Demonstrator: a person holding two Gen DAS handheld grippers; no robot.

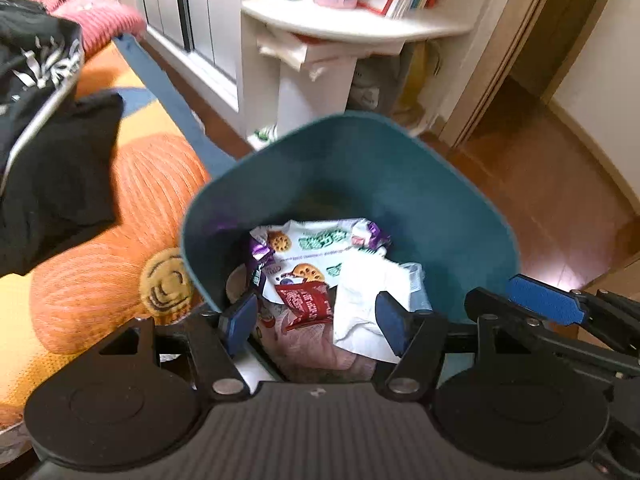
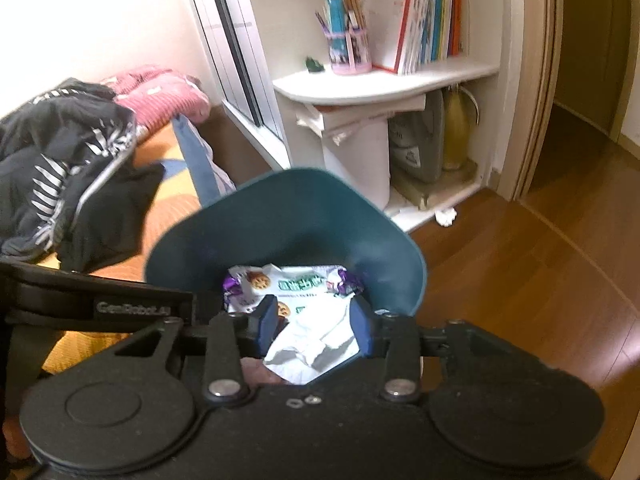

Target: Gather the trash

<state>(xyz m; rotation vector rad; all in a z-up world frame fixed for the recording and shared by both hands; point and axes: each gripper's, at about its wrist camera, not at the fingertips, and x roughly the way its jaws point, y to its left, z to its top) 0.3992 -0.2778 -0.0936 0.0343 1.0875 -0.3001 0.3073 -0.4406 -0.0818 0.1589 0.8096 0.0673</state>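
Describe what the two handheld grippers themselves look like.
Both are black plastic. The left gripper and right gripper each have two fingers faced with blue pads, silver pivot screws, two round black discs and a ribbed body. White lettering marks the left gripper's side, seen from the right wrist.

Both grippers hang over the open mouth of the teal bin (image 1: 360, 168), pointing steeply down into it.

The left gripper (image 1: 316, 320) has its jaws parted, its blue pads (image 1: 240, 316) standing clear on either side with nothing pressed between them; only the bin's inside shows in the gap. Its black body fills the near edge of its own view.

The right gripper (image 2: 316, 324) sits just beside it, on the bin's right side, and its blue-tipped finger (image 1: 544, 300) reaches over the bin's rim in the left wrist view. Its jaws are also apart, pads (image 2: 360, 328) gripping nothing, aimed at the bin's inside.
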